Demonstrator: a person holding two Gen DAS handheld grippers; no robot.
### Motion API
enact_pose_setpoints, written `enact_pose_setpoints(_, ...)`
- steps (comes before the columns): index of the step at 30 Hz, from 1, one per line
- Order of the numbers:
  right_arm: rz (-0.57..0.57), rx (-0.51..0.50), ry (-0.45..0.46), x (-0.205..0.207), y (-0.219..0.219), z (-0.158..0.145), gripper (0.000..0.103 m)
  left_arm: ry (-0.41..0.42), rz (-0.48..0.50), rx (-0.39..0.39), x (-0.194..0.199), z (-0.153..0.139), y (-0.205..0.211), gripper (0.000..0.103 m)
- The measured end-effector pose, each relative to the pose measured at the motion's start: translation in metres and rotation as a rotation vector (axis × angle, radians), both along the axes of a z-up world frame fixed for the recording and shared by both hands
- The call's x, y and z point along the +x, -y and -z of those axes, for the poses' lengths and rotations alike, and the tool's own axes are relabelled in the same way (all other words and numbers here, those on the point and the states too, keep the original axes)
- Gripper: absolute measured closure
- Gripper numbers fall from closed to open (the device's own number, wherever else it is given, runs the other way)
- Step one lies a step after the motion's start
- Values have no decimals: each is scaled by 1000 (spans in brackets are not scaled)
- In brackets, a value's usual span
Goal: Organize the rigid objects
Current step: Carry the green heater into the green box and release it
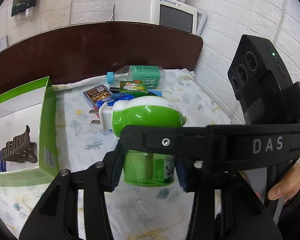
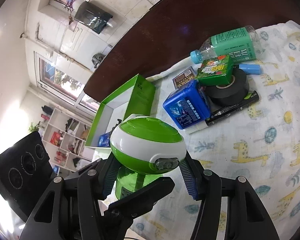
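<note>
We hold the green plug-in vaporizer (image 1: 148, 118) in both claws, left claw (image 1: 148, 172) pinching its bottle, right claw (image 2: 150, 172) its head (box (image 1: 48, 120) holds two things; a pile waits).

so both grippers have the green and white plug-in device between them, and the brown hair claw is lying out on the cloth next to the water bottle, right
Not quite. The brown hair claw is not on the cloth by the water bottle; the left wrist view shows it inside the open green box. The rest holds: the left gripper and right gripper both have the green and white plug-in device between them.
</note>
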State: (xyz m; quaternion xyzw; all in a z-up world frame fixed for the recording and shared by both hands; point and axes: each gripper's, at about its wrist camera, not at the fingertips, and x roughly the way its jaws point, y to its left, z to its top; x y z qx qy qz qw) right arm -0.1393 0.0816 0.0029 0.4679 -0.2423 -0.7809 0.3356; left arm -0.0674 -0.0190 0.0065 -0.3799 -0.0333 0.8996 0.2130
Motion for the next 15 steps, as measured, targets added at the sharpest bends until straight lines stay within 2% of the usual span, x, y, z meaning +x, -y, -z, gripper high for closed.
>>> enact_pose_setpoints(3, -21, -9, 7, -3, 12, -2, 43, -14, -25, 7, 1, -2, 15, 59)
enact_pose_setpoints(8, -71, 30, -42, -8, 48, -16, 43, -31, -72, 42, 1, -11, 53, 59)
enact_pose_setpoints(15, -187, 21, -71, -26, 118, -35, 43, -80, -197, 26, -1, -30, 120, 59)
